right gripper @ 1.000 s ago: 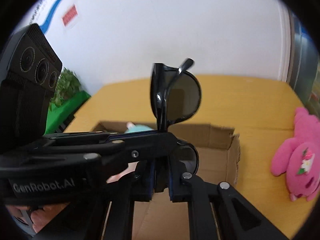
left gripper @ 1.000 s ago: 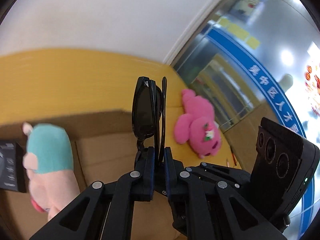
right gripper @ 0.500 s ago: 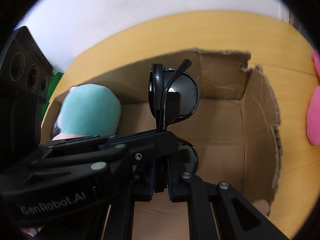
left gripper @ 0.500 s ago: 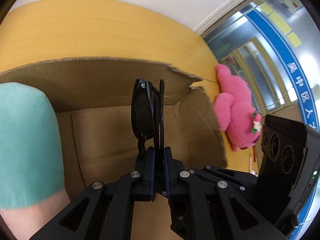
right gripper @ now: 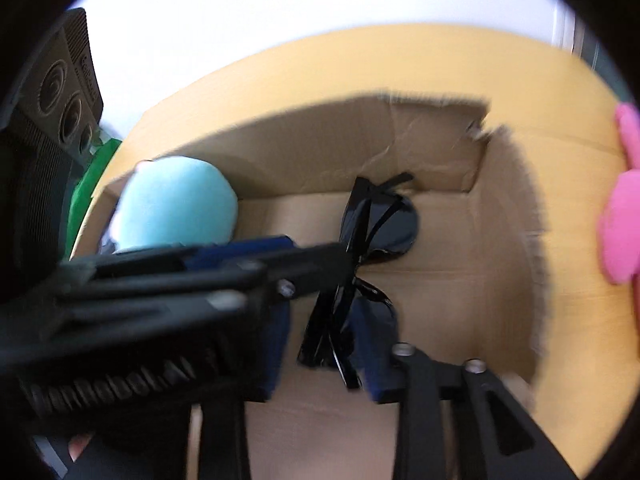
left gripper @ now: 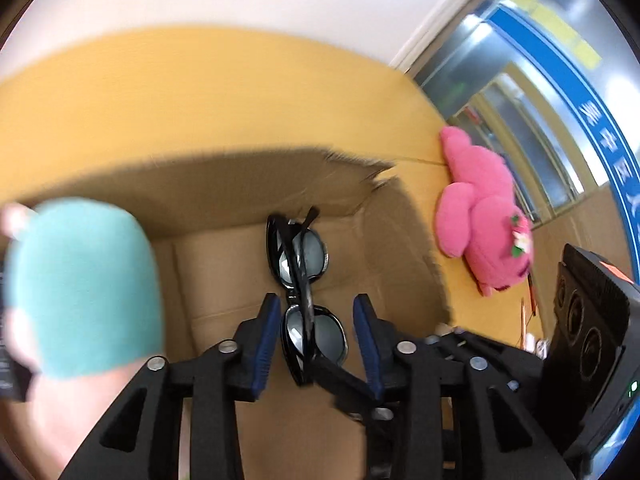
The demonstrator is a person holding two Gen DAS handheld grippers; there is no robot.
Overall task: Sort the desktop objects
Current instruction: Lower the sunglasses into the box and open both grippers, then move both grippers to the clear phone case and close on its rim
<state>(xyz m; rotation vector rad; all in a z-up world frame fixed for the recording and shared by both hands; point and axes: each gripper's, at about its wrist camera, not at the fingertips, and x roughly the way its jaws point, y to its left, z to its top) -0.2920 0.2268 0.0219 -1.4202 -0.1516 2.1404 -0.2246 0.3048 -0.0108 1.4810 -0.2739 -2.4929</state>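
Observation:
Black folded sunglasses (left gripper: pixel 303 284) are inside the open cardboard box (left gripper: pixel 248 184), standing on edge between the spread blue pads of my left gripper (left gripper: pixel 316 336). Its jaws are open and clear of the frame. In the right wrist view the sunglasses (right gripper: pixel 368 240) sit between the spread blue pads of my right gripper (right gripper: pixel 324 344), which is open too. The left gripper's arm crosses in front there. A teal and pink plush toy (left gripper: pixel 80 280) lies in the box at the left; it also shows in the right wrist view (right gripper: pixel 176 208).
A pink plush bear (left gripper: pixel 480 216) lies on the yellow table (left gripper: pixel 200 92) to the right of the box, and its edge shows in the right wrist view (right gripper: pixel 624 200). The box's far right corner (right gripper: pixel 480 132) is torn. A white wall stands behind the table.
Both grippers have opened and let go of the sunglasses, which now rest inside the box. Both views have pulled back and up a little.

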